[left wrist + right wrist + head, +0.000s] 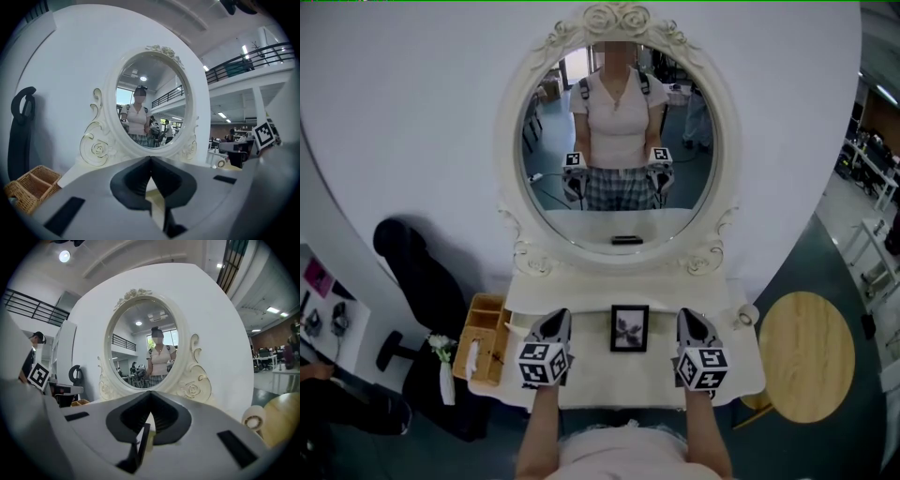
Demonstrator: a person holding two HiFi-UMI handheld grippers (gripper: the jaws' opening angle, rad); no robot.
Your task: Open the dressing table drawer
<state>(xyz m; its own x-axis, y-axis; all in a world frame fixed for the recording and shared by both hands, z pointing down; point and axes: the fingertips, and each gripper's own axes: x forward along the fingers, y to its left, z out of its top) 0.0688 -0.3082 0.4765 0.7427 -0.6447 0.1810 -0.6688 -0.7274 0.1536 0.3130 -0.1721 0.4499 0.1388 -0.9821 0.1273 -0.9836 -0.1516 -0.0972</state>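
I am facing the dressing table (661, 330), judging its drawer to be lying hidden beneath my fingertips and back toward me, running side to side, while holding the left gripper (556, 317) and right gripper (690, 316) fully closed, empty, equally near.

My left gripper (556, 319) and right gripper (691, 317) are grey with black jaw linings, each carrying a black-and-white marker cube (544, 364); I'm wearing a pale short-sleeved top (619, 455).
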